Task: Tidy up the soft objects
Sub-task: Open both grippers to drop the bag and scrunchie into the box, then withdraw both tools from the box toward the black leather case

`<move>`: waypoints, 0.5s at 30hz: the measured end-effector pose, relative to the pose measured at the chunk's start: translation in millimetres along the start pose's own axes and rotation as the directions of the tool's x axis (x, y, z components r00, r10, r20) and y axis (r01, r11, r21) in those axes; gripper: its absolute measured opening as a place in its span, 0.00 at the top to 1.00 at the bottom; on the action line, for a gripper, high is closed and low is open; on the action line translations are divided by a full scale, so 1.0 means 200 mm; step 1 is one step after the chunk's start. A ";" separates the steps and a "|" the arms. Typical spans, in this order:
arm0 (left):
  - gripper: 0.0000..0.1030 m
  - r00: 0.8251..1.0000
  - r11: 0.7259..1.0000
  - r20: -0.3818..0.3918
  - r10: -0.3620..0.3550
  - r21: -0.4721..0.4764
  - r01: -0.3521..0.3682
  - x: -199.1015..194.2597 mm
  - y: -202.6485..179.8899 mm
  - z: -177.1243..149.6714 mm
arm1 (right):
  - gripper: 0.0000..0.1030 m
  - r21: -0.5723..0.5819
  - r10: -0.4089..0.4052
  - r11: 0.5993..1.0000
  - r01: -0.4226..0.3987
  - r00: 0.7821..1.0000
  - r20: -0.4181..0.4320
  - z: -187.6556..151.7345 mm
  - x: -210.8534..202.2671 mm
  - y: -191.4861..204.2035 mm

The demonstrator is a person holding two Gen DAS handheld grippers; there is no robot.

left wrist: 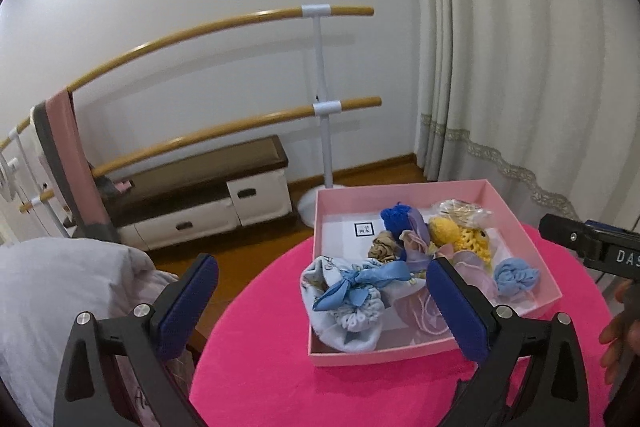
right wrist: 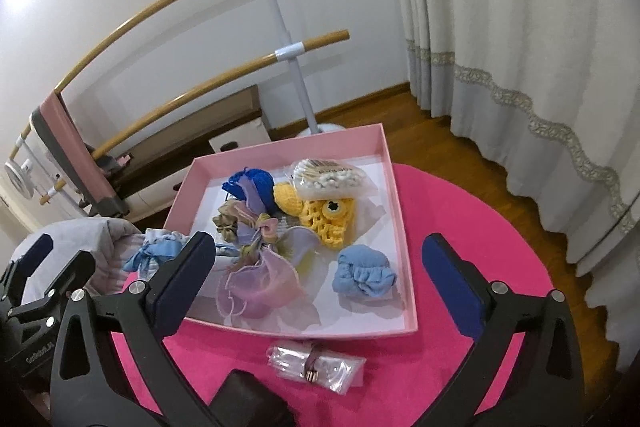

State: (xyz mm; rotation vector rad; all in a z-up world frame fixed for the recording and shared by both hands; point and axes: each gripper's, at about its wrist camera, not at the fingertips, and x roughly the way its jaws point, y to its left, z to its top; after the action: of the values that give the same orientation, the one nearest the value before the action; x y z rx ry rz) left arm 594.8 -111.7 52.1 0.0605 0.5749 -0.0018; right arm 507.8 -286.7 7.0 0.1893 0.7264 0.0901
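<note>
Now both my tongs stand wide apart with nothing between their pads; the left gripper (left wrist: 322, 301) hangs over the near left corner of the pink box (right wrist: 404, 227), and the right gripper (right wrist: 320, 287) hangs over its near edge. The box sits on the pink table cover (right wrist: 460, 211) and holds nearly all the soft things. Measured from that box: the pale blue drawstring pouch with its blue ribbon (left wrist: 346, 301) lies in the near left corner; the sheer lilac organza pouch (right wrist: 256, 287) lies at the near middle; the light blue scrunchie (right wrist: 364, 273) lies near the right wall; the yellow crocheted toy (right wrist: 324, 217) lies in the middle, with a clear bag of cotton swabs (right wrist: 332, 179) resting on its far side; the royal blue knitted piece (right wrist: 250, 181) lies toward the far left, and a tan scrunchie (right wrist: 228, 225) just in front of it.

Outside the box, just beyond its near wall, a small clear packet with a brown tie (right wrist: 316, 367) lies on the cover; beside it, nearer to me, sits a dark object I cannot make out.

I judge the placing step nearly over; the box is filled and my tongs are empty. If the packet belongs with the rest, the next move calls for lowering the right tongs over it, closing gently on the slippery plastic, and lifting it clear of the wall before setting it inside.
</note>
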 end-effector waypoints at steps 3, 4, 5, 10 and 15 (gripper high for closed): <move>0.00 1.000 1.000 0.023 -0.006 -0.004 0.006 -0.15 0.02 -0.13 | 0.00 -0.005 0.002 1.000 -0.002 1.000 0.018 -0.01 -0.08 0.02; 0.00 1.000 1.000 0.028 -0.010 -0.004 0.010 -0.18 0.02 -0.15 | 0.00 -0.008 0.002 1.000 -0.002 1.000 0.028 -0.02 -0.12 0.02; 0.00 0.999 1.000 0.033 -0.014 -0.003 0.014 -0.22 0.03 -0.16 | 0.00 -0.009 0.003 1.000 -0.002 0.999 0.040 -0.03 -0.15 0.03; 0.00 0.998 1.000 0.053 -0.028 -0.003 0.028 -0.41 0.05 -0.21 | 0.00 -0.010 -0.002 1.000 0.003 0.994 0.105 -0.07 -0.36 0.04; 0.00 0.997 0.999 0.059 -0.046 -0.022 0.047 -0.60 0.09 -0.25 | 0.00 -0.022 -0.018 1.000 0.022 0.986 0.163 -0.14 -0.54 0.08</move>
State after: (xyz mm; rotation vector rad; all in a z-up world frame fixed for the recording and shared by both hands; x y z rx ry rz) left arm 467.3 -93.1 76.2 0.0241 0.5179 -0.0418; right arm 408.1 -283.7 59.9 0.1646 0.5638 0.0636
